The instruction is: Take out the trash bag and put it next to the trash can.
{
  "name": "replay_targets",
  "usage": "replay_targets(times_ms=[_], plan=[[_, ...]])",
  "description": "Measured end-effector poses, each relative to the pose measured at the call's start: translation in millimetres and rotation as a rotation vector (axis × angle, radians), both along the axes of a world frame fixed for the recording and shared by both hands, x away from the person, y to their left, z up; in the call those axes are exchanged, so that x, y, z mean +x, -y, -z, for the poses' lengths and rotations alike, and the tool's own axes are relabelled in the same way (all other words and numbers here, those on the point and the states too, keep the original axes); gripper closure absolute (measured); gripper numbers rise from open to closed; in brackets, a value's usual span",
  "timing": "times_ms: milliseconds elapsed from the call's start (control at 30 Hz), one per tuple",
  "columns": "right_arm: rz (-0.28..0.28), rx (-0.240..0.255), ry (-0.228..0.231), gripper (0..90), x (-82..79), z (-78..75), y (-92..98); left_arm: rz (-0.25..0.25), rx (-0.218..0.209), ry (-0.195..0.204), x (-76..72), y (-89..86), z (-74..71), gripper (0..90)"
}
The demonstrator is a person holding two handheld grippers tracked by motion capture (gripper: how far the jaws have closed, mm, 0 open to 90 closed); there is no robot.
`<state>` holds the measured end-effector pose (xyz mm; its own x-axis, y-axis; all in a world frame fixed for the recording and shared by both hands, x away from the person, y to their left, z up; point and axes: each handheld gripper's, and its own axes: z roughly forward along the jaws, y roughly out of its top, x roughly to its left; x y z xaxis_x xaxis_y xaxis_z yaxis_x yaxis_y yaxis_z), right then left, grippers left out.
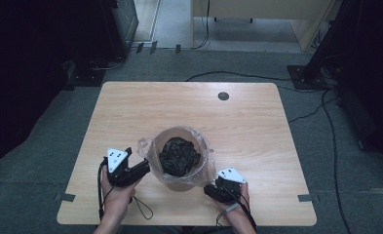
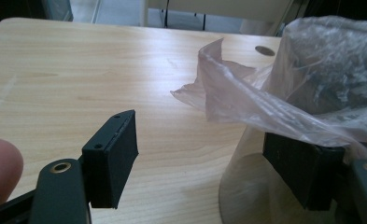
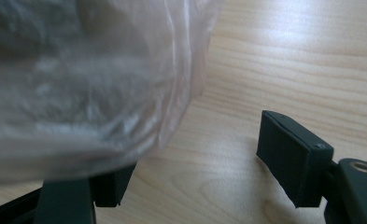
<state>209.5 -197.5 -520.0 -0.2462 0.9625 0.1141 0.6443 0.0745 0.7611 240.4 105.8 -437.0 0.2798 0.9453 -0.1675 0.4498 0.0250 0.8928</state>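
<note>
Both grippers sit at the near edge of the wooden table (image 1: 130, 112), one on each side of the lined bin (image 1: 181, 181). Left gripper (image 1: 143, 165): jaws wide apart, nothing gripped; in the left gripper view one pad (image 2: 112, 156) stands over bare wood while the other lies against the bin wall, under the overhanging clear plastic liner (image 2: 246, 100). Right gripper (image 1: 209, 191): jaws also wide; in the right gripper view the liner drapes over one pad, and the other pad (image 3: 288, 154) stands free over bare wood. Whether that liner is pinched cannot be told.

Inside the bin lies crumpled black material (image 1: 179, 156). Open tabletop extends to the far edge, broken by a round cable hole (image 1: 223, 96). No readable writing or labels.
</note>
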Motion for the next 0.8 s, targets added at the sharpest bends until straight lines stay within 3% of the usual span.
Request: replay_targets(times_ms=[367,533,800], plan=[[0.036,0.027,0.065,34.8,4.3,-10.4,-3.0,-0.019,-0.025,0.03,-1.3,-5.0,-13.2,26.0],[0.025,0.044,0.121,41.2,4.7,-22.3,-0.8,-0.016,-0.036,0.033,0.7,-4.4,-18.1,26.0],[0.004,0.127,0.23,52.9,2.5,-46.0,2.5,-0.013,-0.066,0.054,-1.9,-3.1,-25.7,26.6]])
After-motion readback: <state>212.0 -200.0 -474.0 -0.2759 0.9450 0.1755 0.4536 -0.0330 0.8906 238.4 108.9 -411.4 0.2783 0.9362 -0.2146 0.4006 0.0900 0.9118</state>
